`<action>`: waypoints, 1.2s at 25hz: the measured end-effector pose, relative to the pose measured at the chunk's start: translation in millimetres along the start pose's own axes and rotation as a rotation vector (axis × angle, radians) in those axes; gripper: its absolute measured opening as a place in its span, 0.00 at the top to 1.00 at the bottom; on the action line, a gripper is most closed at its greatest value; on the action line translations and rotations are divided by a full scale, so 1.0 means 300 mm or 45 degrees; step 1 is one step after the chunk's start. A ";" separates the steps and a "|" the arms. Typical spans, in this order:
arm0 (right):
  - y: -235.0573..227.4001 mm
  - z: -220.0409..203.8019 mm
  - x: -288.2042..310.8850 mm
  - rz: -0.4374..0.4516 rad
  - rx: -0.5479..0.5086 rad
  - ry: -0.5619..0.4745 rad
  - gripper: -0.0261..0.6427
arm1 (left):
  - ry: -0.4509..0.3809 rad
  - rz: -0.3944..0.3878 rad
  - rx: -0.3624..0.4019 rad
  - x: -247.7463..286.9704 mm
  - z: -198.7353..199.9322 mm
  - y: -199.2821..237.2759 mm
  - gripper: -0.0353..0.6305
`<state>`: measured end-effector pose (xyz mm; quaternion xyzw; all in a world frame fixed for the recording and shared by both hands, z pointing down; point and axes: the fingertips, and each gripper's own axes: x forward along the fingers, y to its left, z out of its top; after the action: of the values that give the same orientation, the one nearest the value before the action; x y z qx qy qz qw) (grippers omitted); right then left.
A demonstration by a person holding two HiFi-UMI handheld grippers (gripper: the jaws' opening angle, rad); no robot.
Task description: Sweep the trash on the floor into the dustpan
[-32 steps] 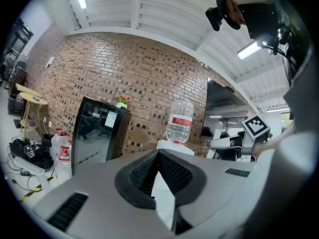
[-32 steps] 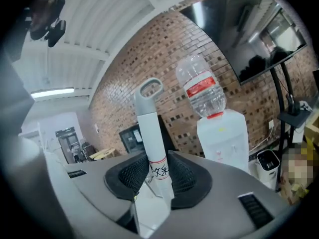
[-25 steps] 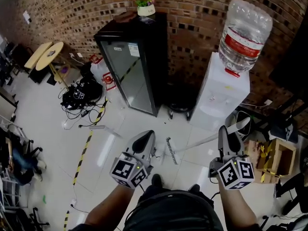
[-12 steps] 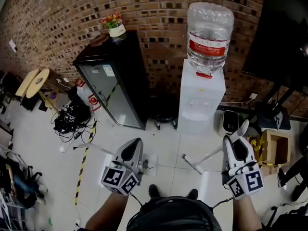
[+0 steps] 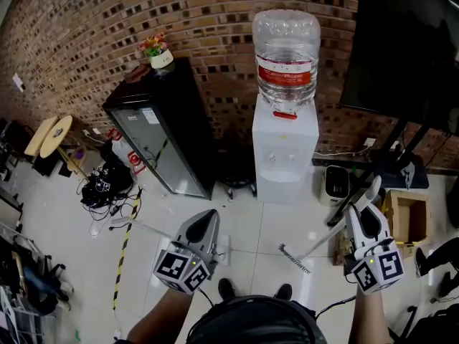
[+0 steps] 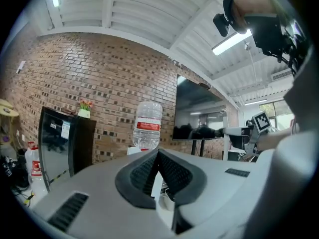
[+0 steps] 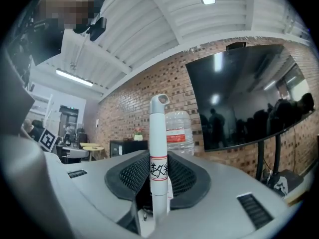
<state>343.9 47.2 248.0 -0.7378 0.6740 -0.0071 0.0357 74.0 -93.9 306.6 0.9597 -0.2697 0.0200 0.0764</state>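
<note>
My right gripper (image 5: 371, 196) is shut on the white broom handle (image 5: 319, 241). The handle slopes down left to the broom head (image 5: 294, 259), which is on the white floor in front of my shoes. In the right gripper view the handle (image 7: 158, 148) stands upright between the pads of that gripper (image 7: 158, 164). My left gripper (image 5: 206, 219) is shut on a thin white strip (image 6: 156, 182), apparently the dustpan's handle. A white part of the dustpan (image 5: 223, 249) shows just right of it. I cannot make out any trash.
A water dispenser (image 5: 285, 149) and a black glass-door fridge (image 5: 158, 131) stand against the brick wall. Cables (image 5: 100, 185), a white rod (image 5: 136, 226) and yellow floor tape (image 5: 126, 248) lie at the left. At the right are a cardboard box (image 5: 406, 224) and a screen's stand (image 5: 380, 170).
The head view has swung right, so the dispenser now sits mid-frame. The right gripper and broom shifted right and lower, and the broom head came nearer my feet. Both grippers stayed shut.
</note>
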 end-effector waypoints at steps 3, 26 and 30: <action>-0.011 0.007 -0.028 0.065 -0.028 -0.006 0.80 | 0.024 0.018 0.023 0.011 -0.006 -0.067 0.94; 0.218 0.081 -0.096 0.201 0.000 0.028 0.80 | -0.083 -0.024 0.098 -0.144 0.120 -0.144 0.94; 0.298 0.058 -0.108 0.112 0.032 0.048 0.80 | -0.078 -0.070 0.108 -0.231 0.125 -0.053 0.94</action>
<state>253.1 72.3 226.2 -0.7068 0.7061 -0.0279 0.0325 23.1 -50.7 261.8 0.9693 -0.2443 0.0002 0.0279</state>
